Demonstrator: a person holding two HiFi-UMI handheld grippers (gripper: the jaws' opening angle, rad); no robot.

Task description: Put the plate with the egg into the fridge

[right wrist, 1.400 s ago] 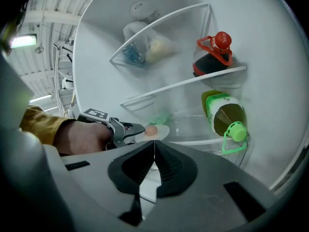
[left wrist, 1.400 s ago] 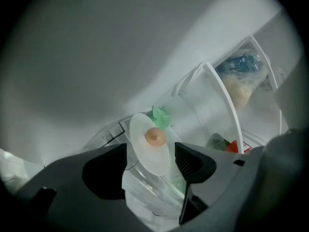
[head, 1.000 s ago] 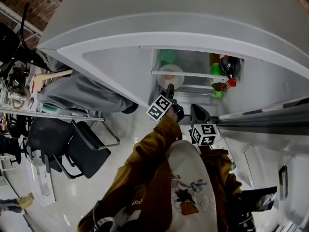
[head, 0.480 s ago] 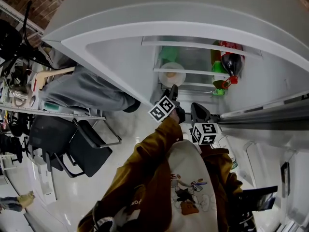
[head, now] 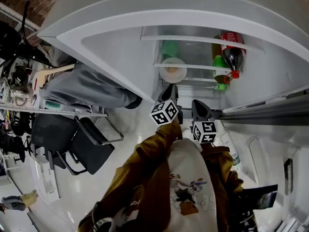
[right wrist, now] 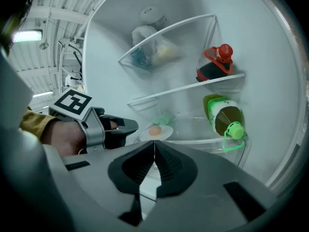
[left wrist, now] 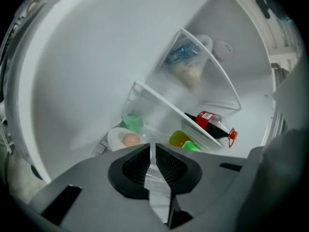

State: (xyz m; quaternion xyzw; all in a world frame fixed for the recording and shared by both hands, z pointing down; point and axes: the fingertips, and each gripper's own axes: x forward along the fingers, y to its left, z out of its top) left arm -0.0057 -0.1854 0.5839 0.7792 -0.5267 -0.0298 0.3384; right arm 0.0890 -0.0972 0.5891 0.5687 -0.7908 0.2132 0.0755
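The plate [head: 173,69] with the egg [left wrist: 131,139] sits on a glass shelf [right wrist: 203,140] inside the fridge [head: 275,76]. My left claw [left wrist: 153,151] is closing on nothing; my right claw [right wrist: 154,151] is shut and empty. I should draw both straight back, clear of the shelf edge.

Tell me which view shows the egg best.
The left gripper view: the egg looks nearest and largest there, unobstructed on its plate. The right gripper view shows it whole but smaller; the head view, only a faint orange spot.
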